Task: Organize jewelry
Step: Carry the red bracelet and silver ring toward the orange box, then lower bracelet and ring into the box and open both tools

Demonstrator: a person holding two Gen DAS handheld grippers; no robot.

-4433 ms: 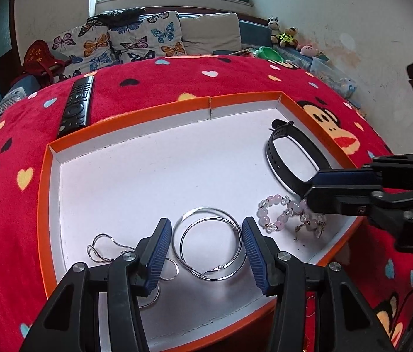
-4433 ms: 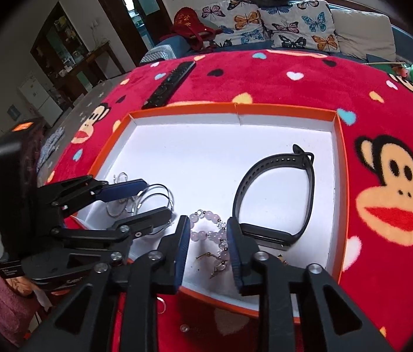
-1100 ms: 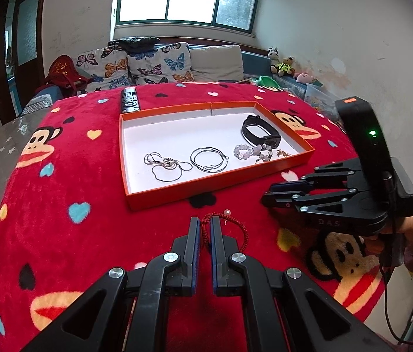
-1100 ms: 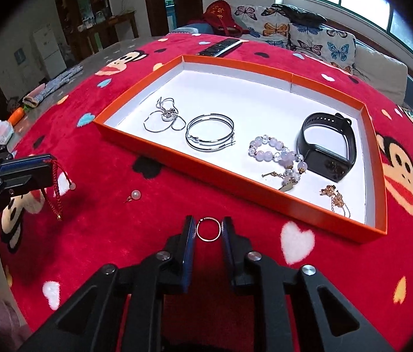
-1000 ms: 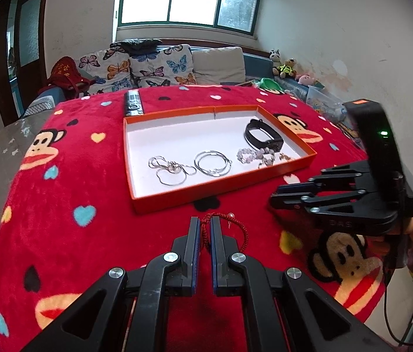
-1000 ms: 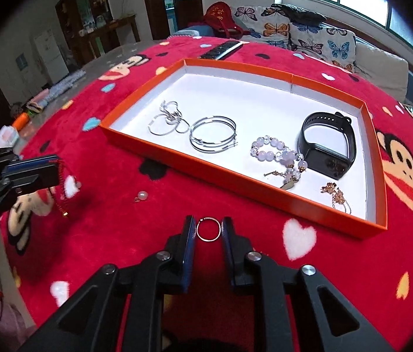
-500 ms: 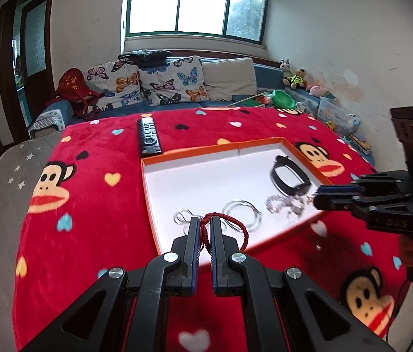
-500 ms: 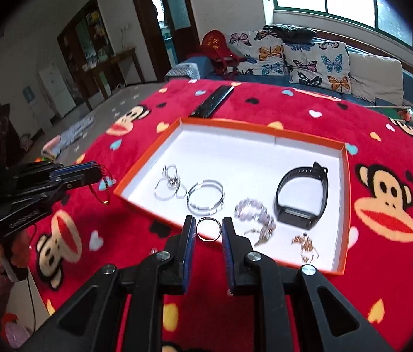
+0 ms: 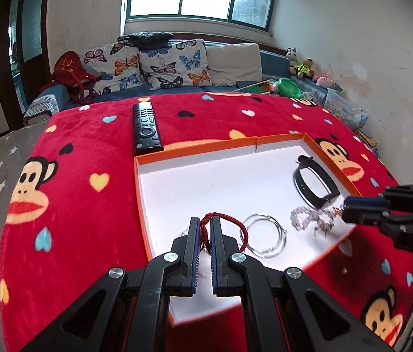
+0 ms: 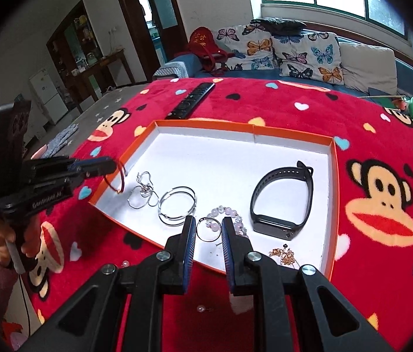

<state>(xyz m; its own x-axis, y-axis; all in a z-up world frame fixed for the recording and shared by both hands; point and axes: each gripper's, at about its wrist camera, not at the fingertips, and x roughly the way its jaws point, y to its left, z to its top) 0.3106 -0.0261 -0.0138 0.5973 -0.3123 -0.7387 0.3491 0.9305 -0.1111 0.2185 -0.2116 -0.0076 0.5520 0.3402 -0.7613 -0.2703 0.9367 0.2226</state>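
Observation:
My left gripper (image 9: pixel 205 228) is shut on a red cord bracelet (image 9: pixel 235 226) and holds it above the near left part of the orange tray (image 9: pixel 194 146). It also shows in the right wrist view (image 10: pixel 112 166) with the bracelet (image 10: pixel 118 179) hanging at the tray's left edge. My right gripper (image 10: pixel 208 231) is shut on a thin silver ring (image 10: pixel 208 232), above the tray's near edge. The tray holds a silver chain (image 10: pixel 143 195), silver hoops (image 10: pixel 177 205), a pink bead bracelet (image 10: pixel 227 214), a black watch band (image 10: pixel 282 202) and a gold chain (image 10: pixel 285 255).
The tray (image 10: pixel 235 126) sits on a red monkey-print blanket (image 9: pixel 74 190). A black remote (image 9: pixel 146 129) lies just behind the tray. Two small pearl pieces (image 10: pixel 125 263) (image 10: pixel 200 309) lie on the blanket near the tray's front. A sofa with butterfly cushions (image 9: pixel 162 64) is behind.
Both grippers have moved forward from the blanket to over the tray, the left still holding the red bracelet and the right still holding the ring.

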